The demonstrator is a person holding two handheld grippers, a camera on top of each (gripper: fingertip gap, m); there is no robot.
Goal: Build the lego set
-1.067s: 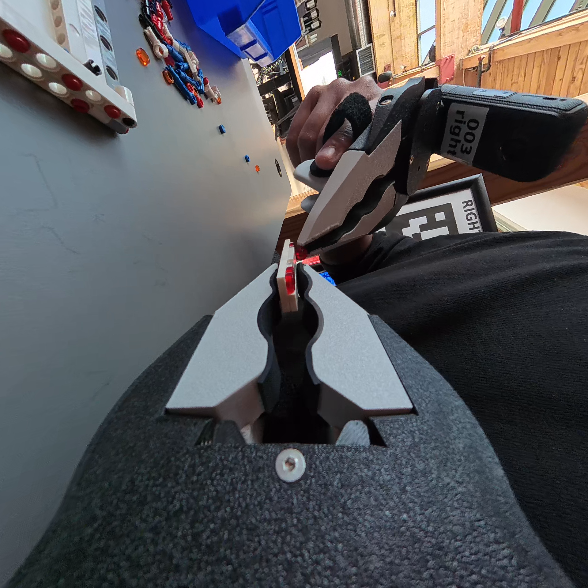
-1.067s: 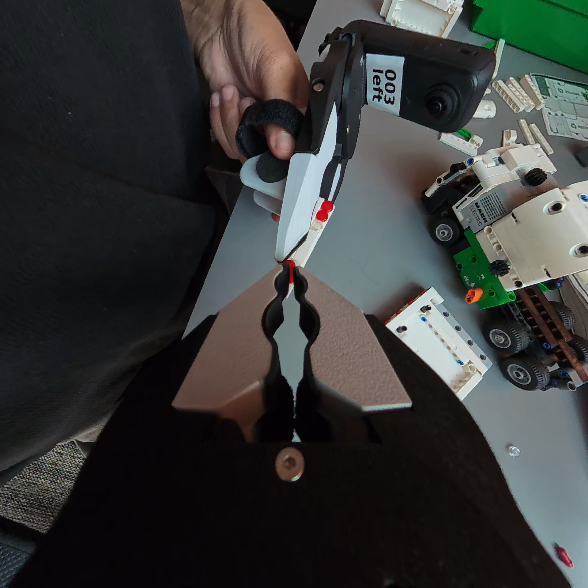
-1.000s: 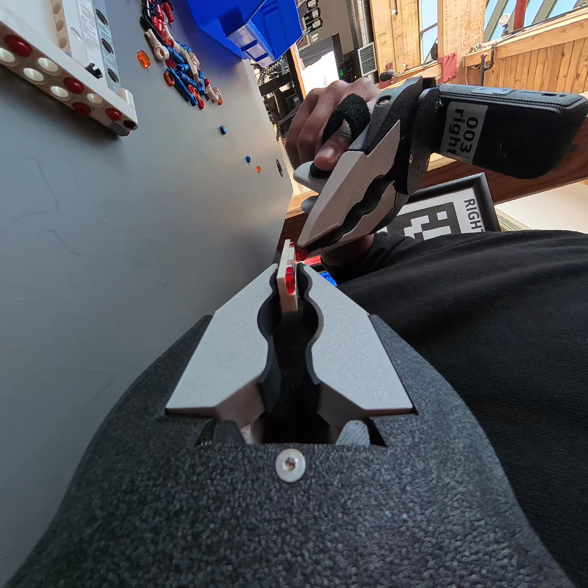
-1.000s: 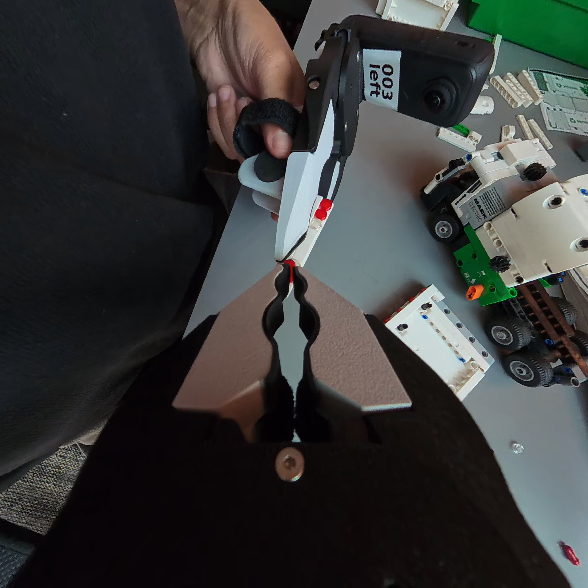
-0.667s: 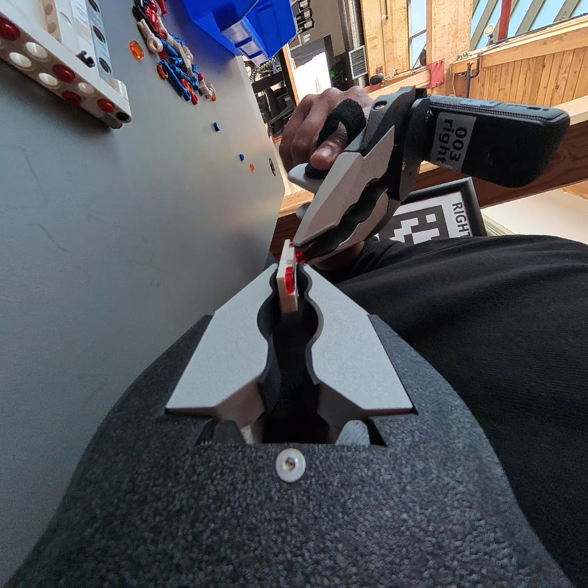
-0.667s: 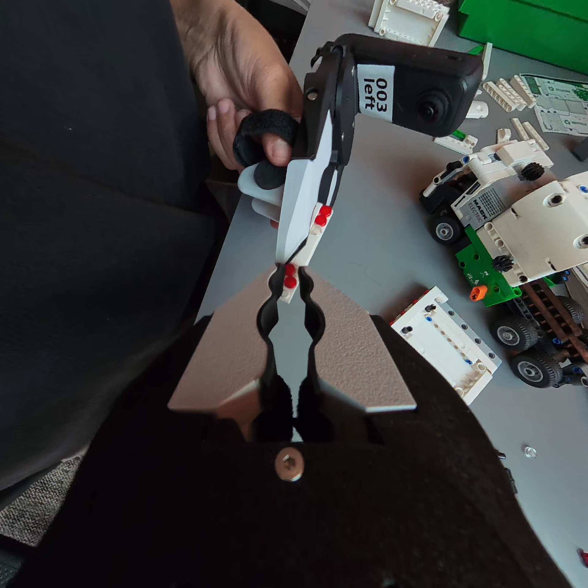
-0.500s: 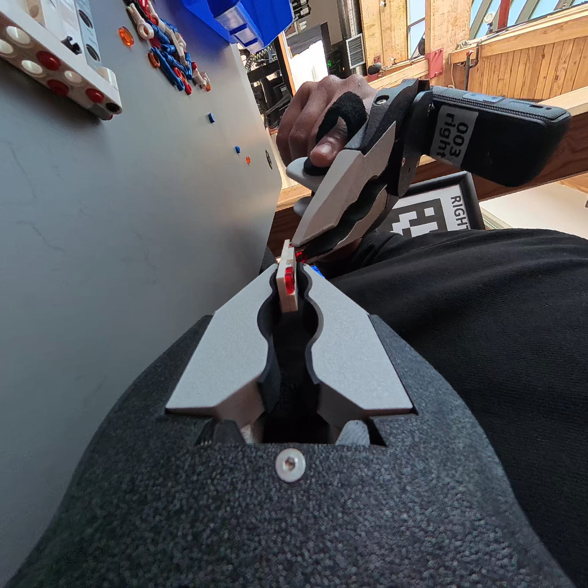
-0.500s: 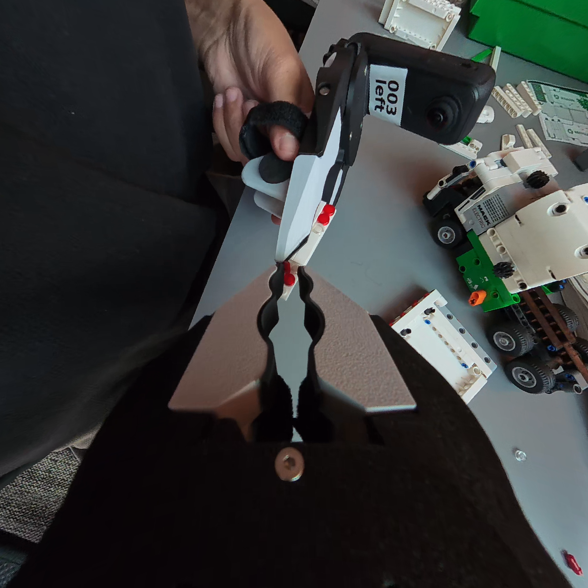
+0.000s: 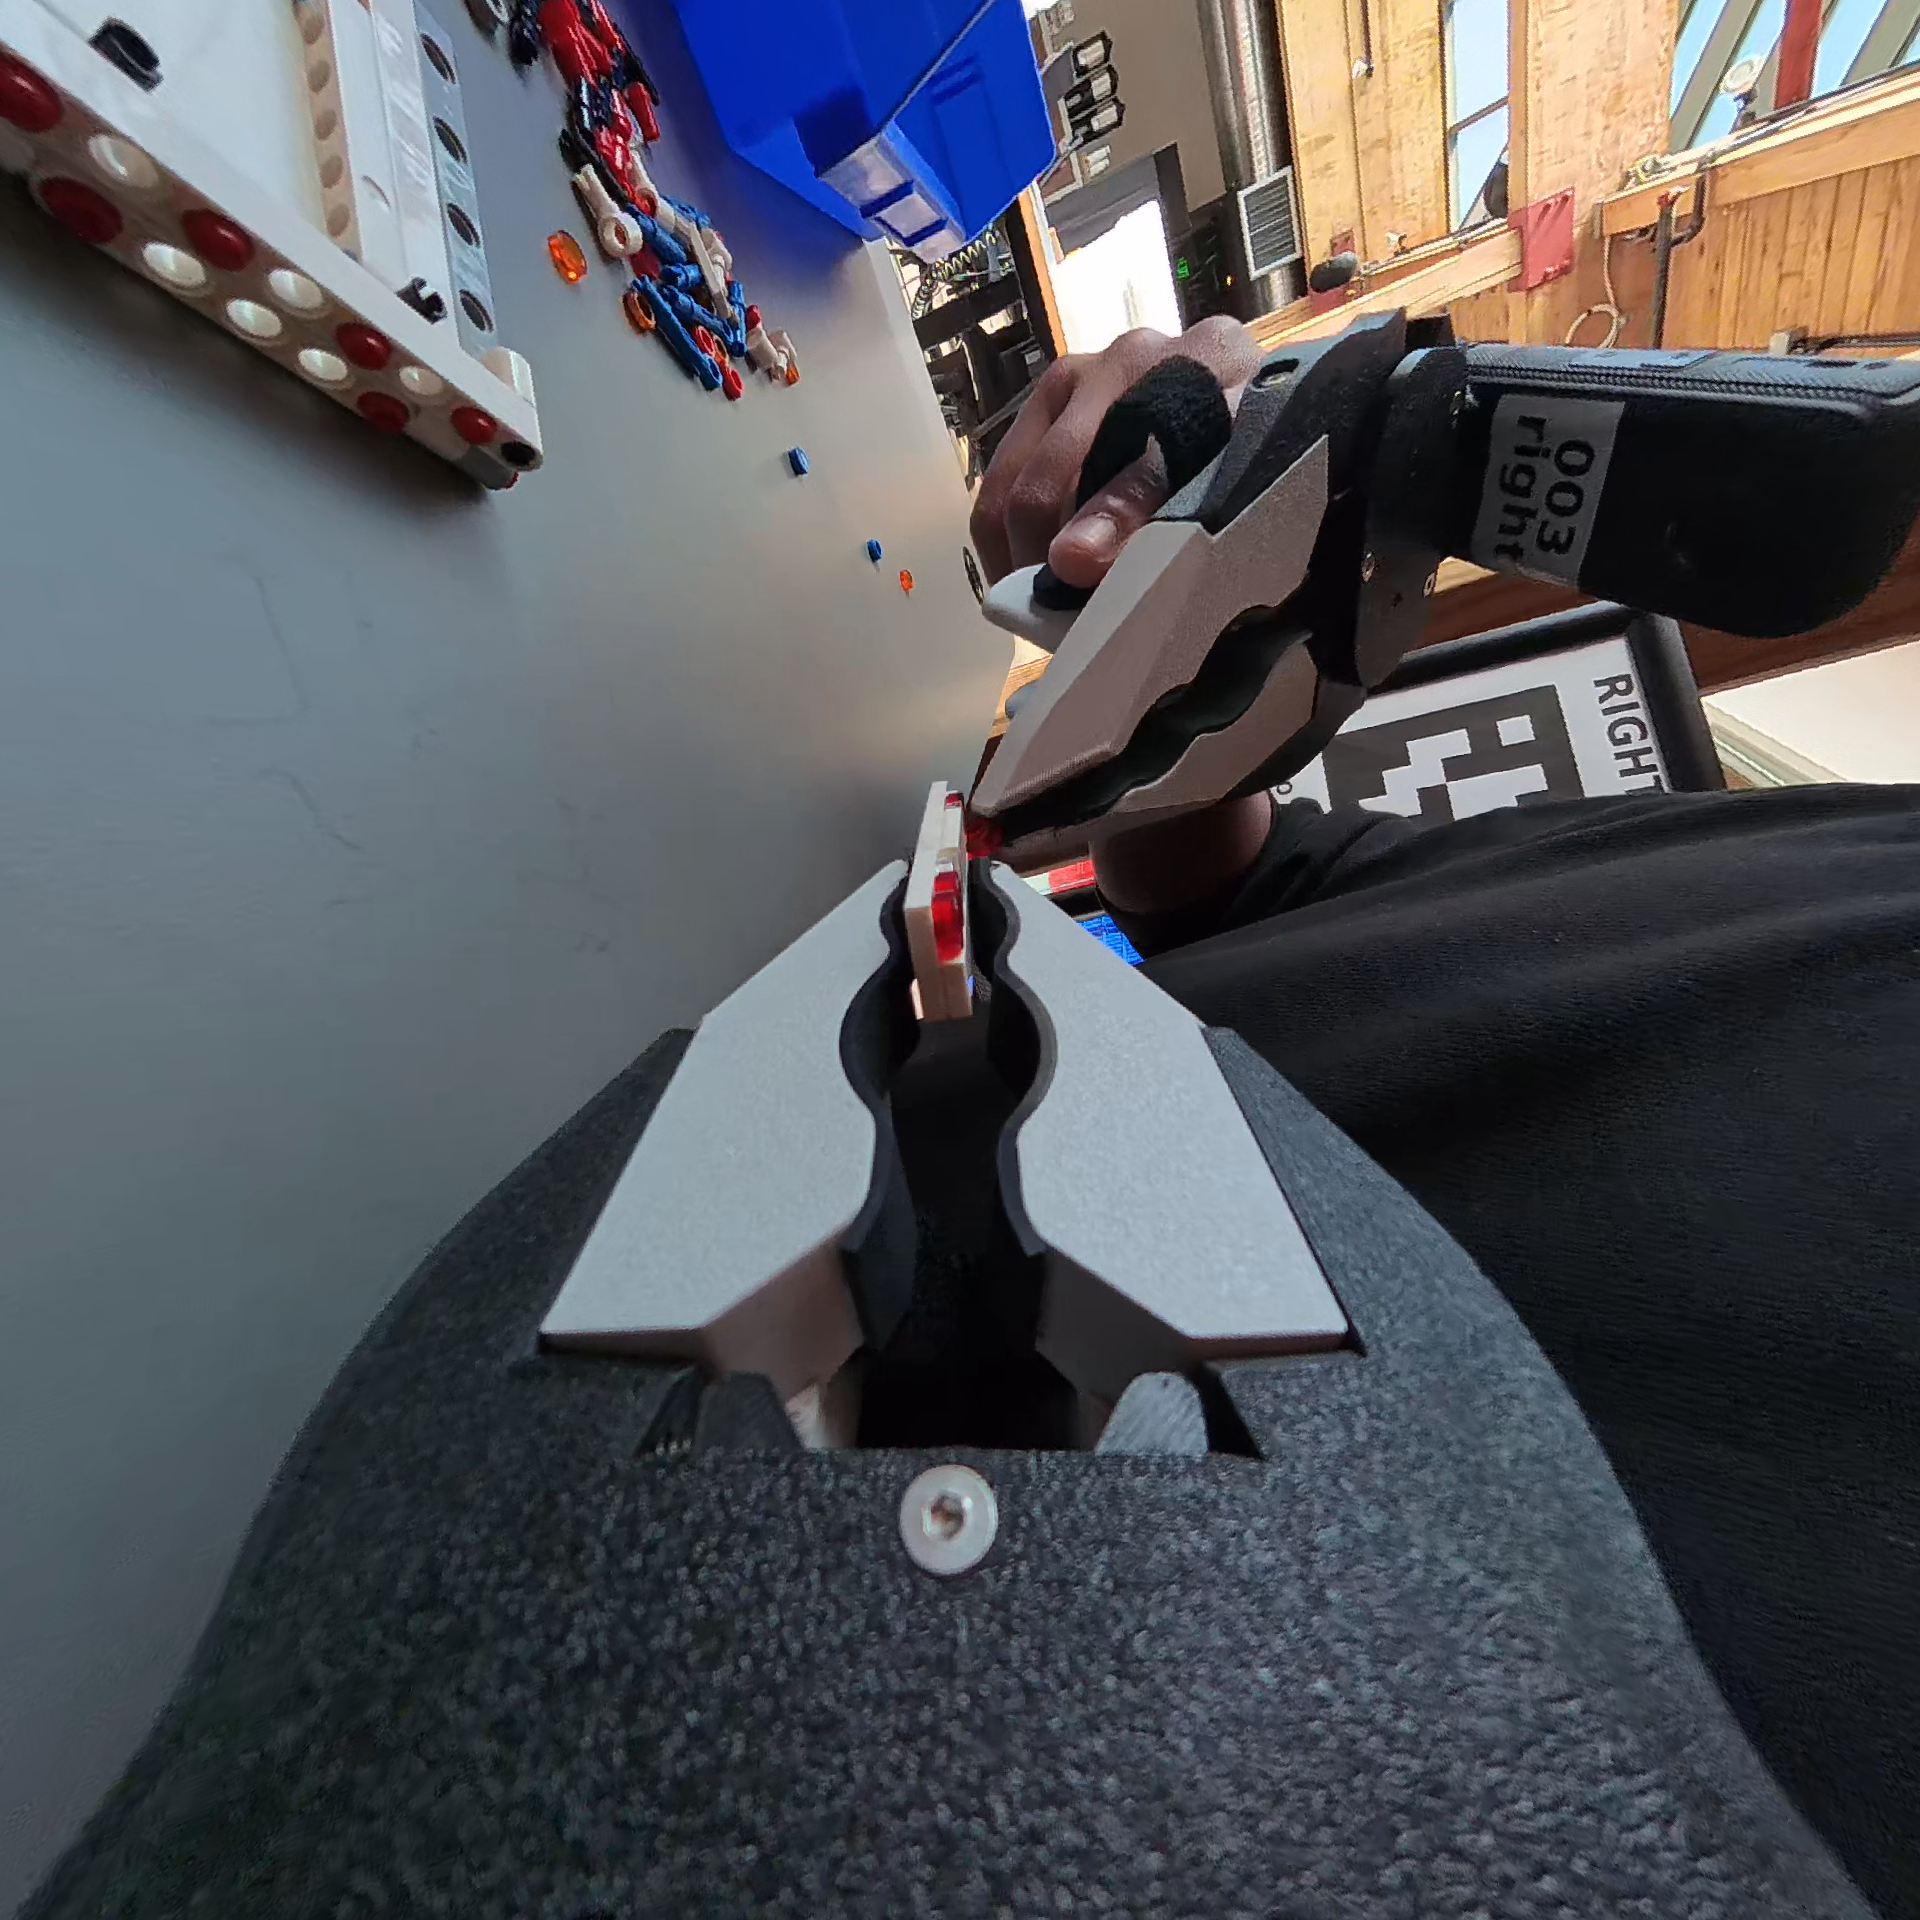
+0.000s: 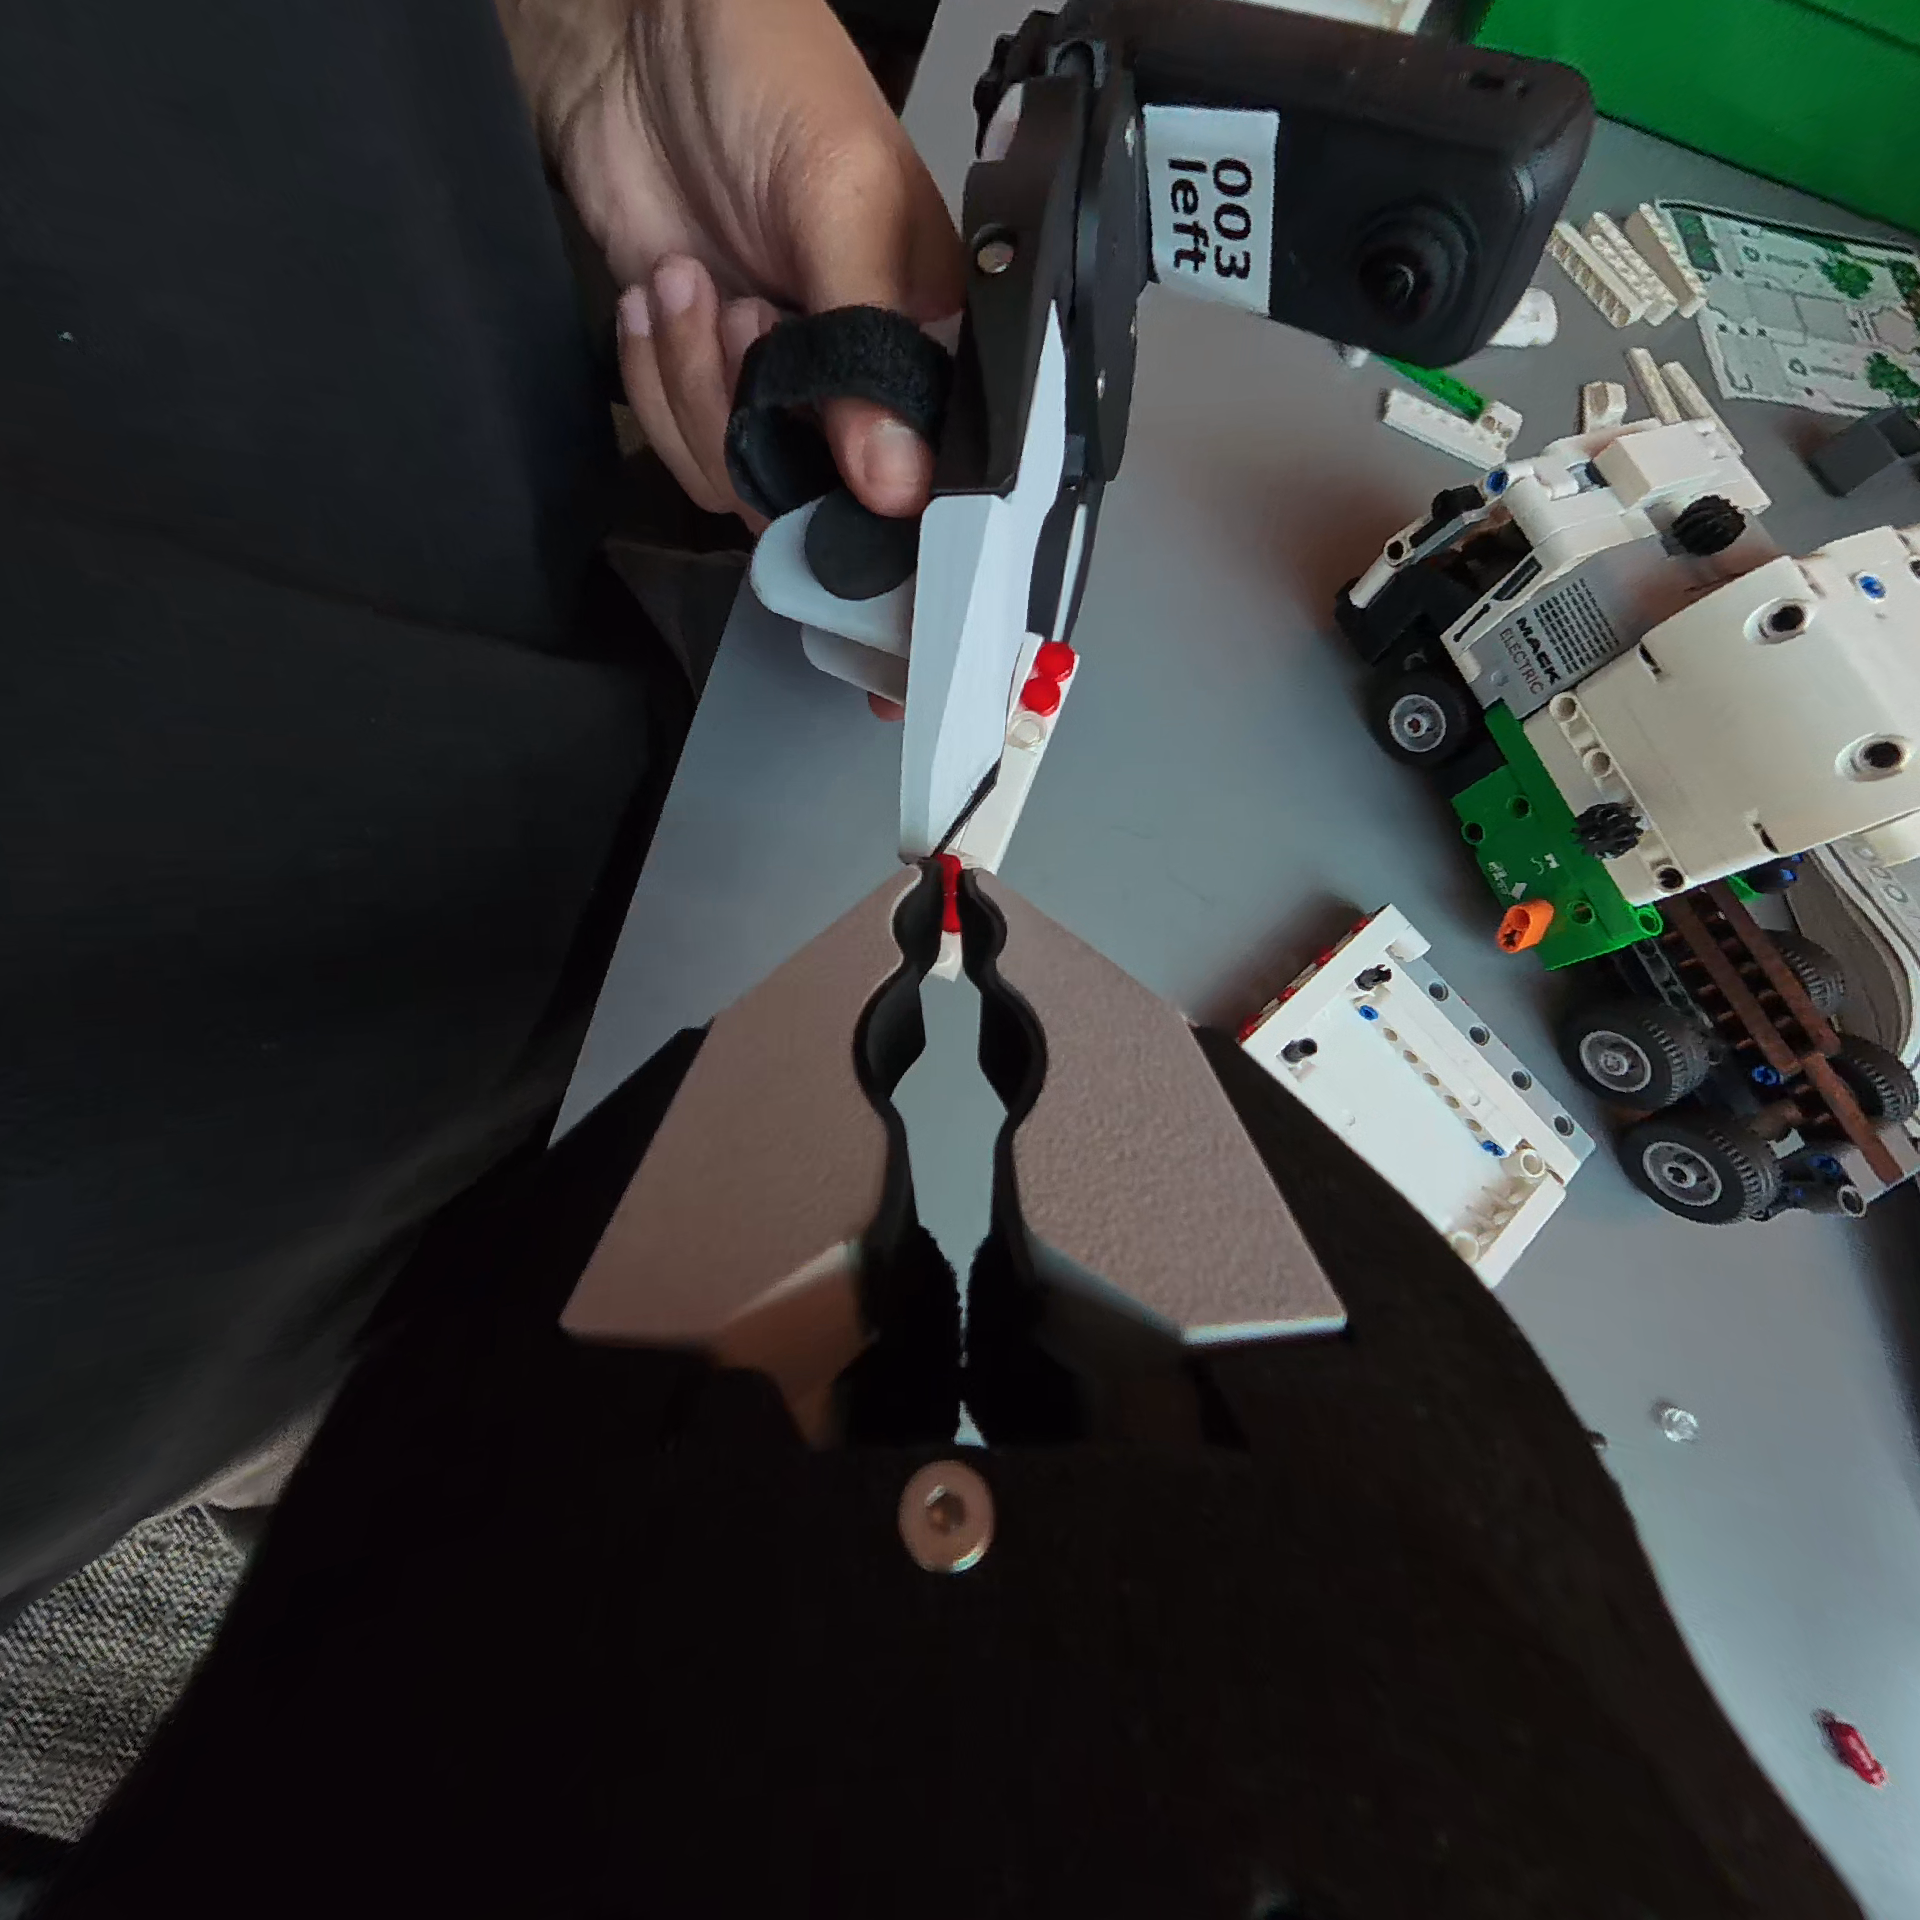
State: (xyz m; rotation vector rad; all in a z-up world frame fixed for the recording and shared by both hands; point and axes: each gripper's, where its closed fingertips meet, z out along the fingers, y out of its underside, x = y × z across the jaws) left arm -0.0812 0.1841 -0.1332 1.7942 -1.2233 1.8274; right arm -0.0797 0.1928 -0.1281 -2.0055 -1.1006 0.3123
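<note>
Change noted: over the last second both grippers have stayed tip to tip. The right gripper, which had reached slightly further over the part, has drawn back, so only its tips now meet it.

Nearest, the left gripper (image 9: pixel 943 894) is clamped on a thin white plate (image 9: pixel 940 966), with both pads pressing its faces. The plate stands edge-on and upright in that view, carries a red stud on its side, and projects past the fingertips. It is held clear above the near edge of the worktop (image 9: pixel 416 727), just beside the person's dark garment (image 9: pixel 1558 1143).

At the plate's far end, the right gripper (image 10: pixel 948 883) is closed on a small red stud (image 10: pixel 948 902). The stud touches the plate's end. Whether it is seated cannot be told.

Right wrist view, further right on the worktop: a white studded panel (image 10: pixel 1423 1081), then a white and green toy truck (image 10: pixel 1662 727), then a green box (image 10: pixel 1714 62) at the far edge.

Left wrist view, far left: a white beam with red studs (image 9: pixel 260 301), a heap of loose red and blue pins (image 9: pixel 675 281), and a blue bin (image 9: pixel 862 94) beyond.
</note>
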